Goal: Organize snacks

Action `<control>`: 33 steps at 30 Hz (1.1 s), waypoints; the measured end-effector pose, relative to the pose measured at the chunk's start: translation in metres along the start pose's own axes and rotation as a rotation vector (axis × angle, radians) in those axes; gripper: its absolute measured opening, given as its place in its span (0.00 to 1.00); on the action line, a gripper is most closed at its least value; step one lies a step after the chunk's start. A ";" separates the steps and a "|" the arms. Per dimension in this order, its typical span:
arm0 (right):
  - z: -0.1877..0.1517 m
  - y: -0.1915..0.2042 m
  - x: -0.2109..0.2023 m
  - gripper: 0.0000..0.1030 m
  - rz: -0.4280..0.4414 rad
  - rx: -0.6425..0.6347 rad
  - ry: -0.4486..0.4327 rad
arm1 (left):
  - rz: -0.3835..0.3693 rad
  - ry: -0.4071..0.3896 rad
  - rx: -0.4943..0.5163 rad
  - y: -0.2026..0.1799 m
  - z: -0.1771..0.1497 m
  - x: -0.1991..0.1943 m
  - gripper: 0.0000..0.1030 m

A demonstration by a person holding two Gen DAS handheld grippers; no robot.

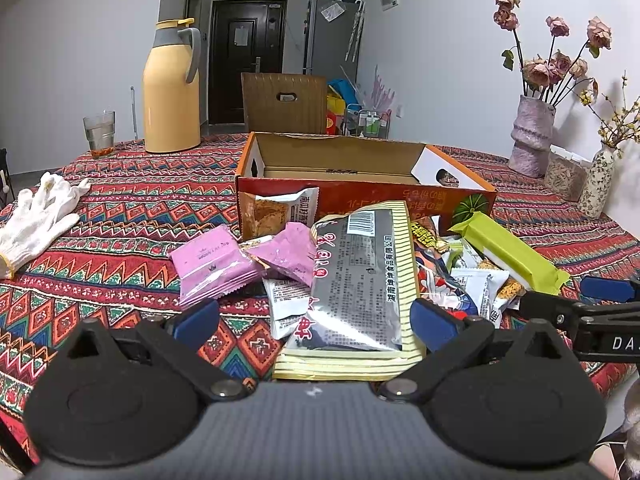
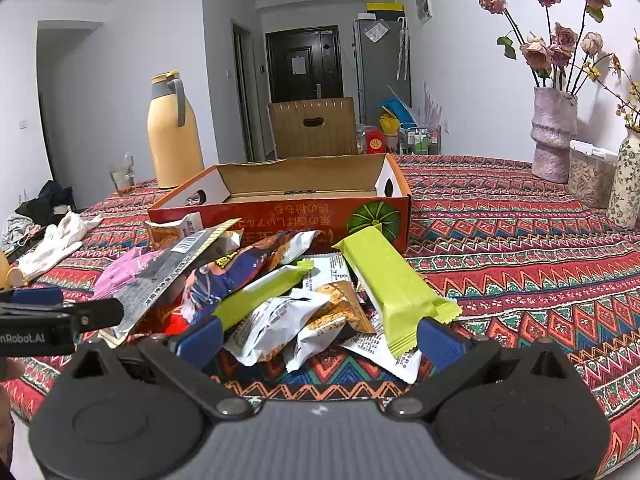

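**Snacks heaped before an open carton, both tongs spread**

Snacks lie in a loose pile on the patterned tablecloth point(image 1: 132, 208), right against the near wall of an open red cardboard box point(image 1: 360, 196), whose inside looks bare. The left gripper point(image 1: 316, 324) has its blue-tipped fingers spread wide on either side of a large striped packet point(image 1: 360, 288) with a grey printed back; neither pad visibly presses it. Left of that packet sit two pink packets point(image 1: 216, 264), and a brown cake packet point(image 1: 276, 212) leans on the box wall.

The right gripper point(image 2: 320, 338) is also spread, hovering over white-and-orange wrappers point(image 2: 304, 320), with a long lime-green bar point(image 2: 392, 284) lying beside its right finger and a second, thinner green bar point(image 2: 260, 292) near its left one. A dark blue illustrated packet point(image 2: 236, 272) lies behind them.

Toward the table's far left edge stand a yellow thermos jug point(image 1: 172, 88) and a drinking glass point(image 1: 99, 133); white cotton gloves point(image 1: 36, 216) lie at the left edge. A vase of dried roses point(image 1: 532, 136) stands at the far right edge.
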State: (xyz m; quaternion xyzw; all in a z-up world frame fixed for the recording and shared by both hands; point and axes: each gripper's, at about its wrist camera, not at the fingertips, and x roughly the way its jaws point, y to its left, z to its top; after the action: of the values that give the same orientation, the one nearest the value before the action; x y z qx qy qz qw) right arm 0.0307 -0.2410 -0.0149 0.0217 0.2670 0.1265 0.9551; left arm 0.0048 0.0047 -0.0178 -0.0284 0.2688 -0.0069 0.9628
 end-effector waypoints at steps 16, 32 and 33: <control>0.000 0.000 0.000 1.00 0.000 0.000 0.001 | -0.003 0.001 0.000 -0.003 -0.001 -0.001 1.00; 0.000 0.000 0.000 1.00 -0.001 0.000 0.000 | -0.003 0.000 0.000 -0.003 -0.001 -0.001 1.00; 0.000 0.000 0.000 1.00 -0.001 0.000 0.000 | -0.003 0.000 0.000 -0.003 -0.001 -0.001 1.00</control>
State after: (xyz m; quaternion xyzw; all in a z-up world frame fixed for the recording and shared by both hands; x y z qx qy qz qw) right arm 0.0308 -0.2412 -0.0152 0.0215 0.2668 0.1262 0.9552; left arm 0.0036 0.0013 -0.0180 -0.0290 0.2689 -0.0084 0.9627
